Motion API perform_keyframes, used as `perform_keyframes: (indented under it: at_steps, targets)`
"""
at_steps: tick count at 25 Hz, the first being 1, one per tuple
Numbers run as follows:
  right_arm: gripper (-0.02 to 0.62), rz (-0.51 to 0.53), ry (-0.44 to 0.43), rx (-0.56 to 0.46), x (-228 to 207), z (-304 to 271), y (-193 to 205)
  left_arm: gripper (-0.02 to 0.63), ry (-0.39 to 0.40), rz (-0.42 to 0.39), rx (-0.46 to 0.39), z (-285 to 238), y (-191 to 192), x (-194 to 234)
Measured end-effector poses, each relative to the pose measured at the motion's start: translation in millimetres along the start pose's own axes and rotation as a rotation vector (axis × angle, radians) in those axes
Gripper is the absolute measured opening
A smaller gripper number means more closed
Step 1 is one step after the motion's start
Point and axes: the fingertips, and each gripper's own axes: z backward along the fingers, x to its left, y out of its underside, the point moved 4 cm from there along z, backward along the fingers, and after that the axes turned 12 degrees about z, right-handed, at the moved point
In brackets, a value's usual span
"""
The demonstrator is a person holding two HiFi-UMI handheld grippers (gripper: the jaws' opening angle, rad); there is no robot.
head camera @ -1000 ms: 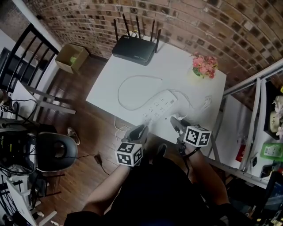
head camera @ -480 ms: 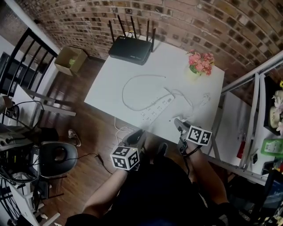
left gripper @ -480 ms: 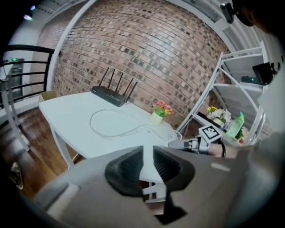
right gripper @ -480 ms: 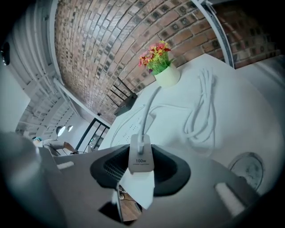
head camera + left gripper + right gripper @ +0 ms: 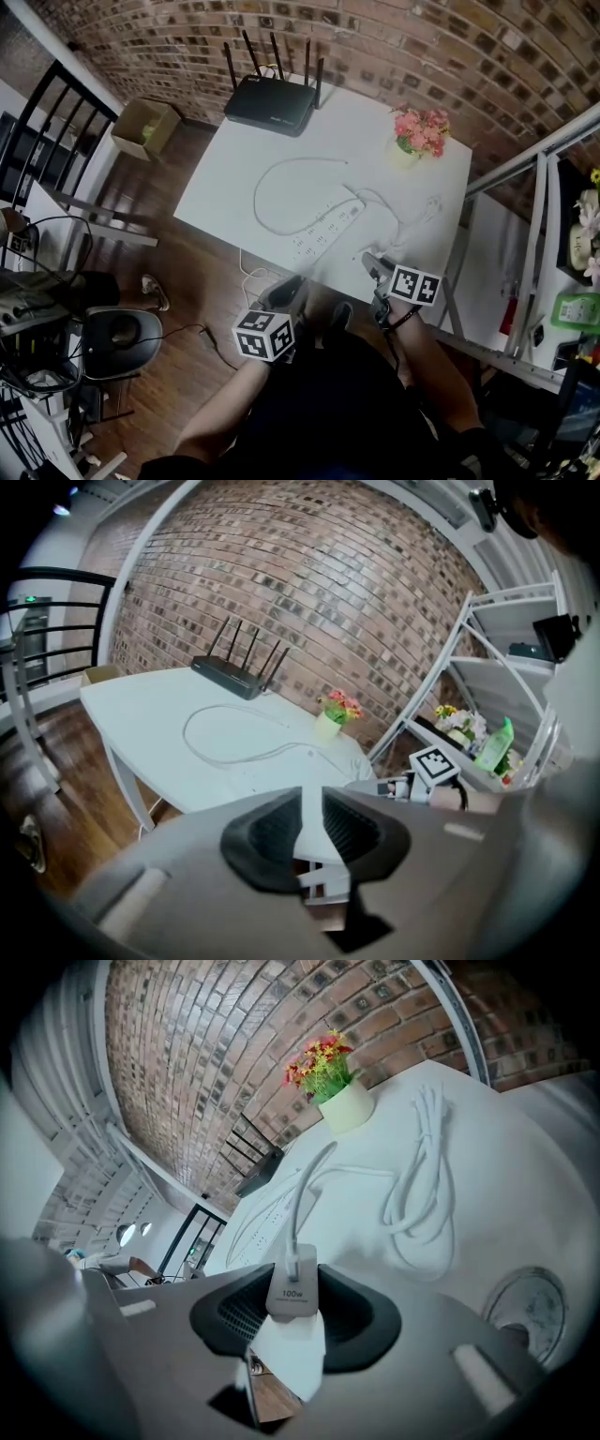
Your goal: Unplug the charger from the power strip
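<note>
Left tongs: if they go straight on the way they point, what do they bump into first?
Probably the white table, at its near edge. The power strip lies further on. Depth is hard to judge here.

White table [image 5: 366,131] against the brick wall

A black router [image 5: 270,98] with four upright antennas sits at the far left corner and a pot of pink flowers [image 5: 412,141] at the far right. A white power strip [image 5: 326,230] lies slantwise mid-table, its cord [image 5: 255,200] looping to the left. A loosely bundled white cable [image 5: 428,1115] lies near the right edge.
</note>
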Motion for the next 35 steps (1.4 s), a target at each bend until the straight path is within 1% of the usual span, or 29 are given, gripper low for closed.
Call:
perform_keyframes:
  at_steps: [3, 5, 7, 11, 14, 20, 23, 25, 29, 33, 35]
  targets:
    - [0.151, 0.016, 0.019, 0.007, -3.4, 0.7, -0.5, 0.067, -0.002, -0.003, -0.002, -0.2, 0.2, -1.9]
    - [0.228, 0.050, 0.057, 0.027, -6.9, 0.9, 0.3, 0.067, -0.003, -0.006, -0.003, -0.4, 0.2, -3.1]
    - [0.276, 0.088, 0.111, 0.044, -11.8, 3.2, 0.0, 0.067, -0.003, -0.010, -0.003, -1.1, 0.2, -4.4]
    - [0.321, 0.167, 0.217, 0.058, -21.8, 15.5, -3.1, 0.067, -0.005, -0.018, -0.007, -2.7, 1.0, -8.5]
    - [0.321, 0.200, 0.235, 0.050, -23.1, 25.1, -5.5, 0.067, -0.004, -0.020, -0.009, -3.7, 3.6, -12.7]
    - [0.318, 0.244, 0.215, 0.000, -10.4, 46.2, -14.0, 0.067, 0.003, -0.036, -0.019, -5.4, 6.3, -27.1]
    - [0.290, 0.285, 0.178, -0.039, 9.5, 60.7, -22.8, 0.067, 0.003, -0.043, -0.036, -3.8, 7.3, -38.3]
    - [0.253, 0.313, 0.139, -0.069, 24.9, 70.7, -26.9, 0.067, 0.005, -0.047, -0.048, -2.2, 9.7, -47.7]
    - [0.150, 0.394, 0.055, -0.126, 54.0, 92.7, -26.8, 0.063, 0.014, -0.062, -0.084, 6.0, 15.5, -72.0]
    - [0.046, 0.494, 0.013, -0.190, 71.7, 111.8, -27.6, 0.048, 0.021, -0.087, -0.140, 18.4, 17.4, -92.7]
    - [0.028, 0.528, 0.007, -0.225, 81.1, 120.8, -29.6, 0.046, 0.035, -0.104, -0.146, 27.1, 18.0, -99.6]
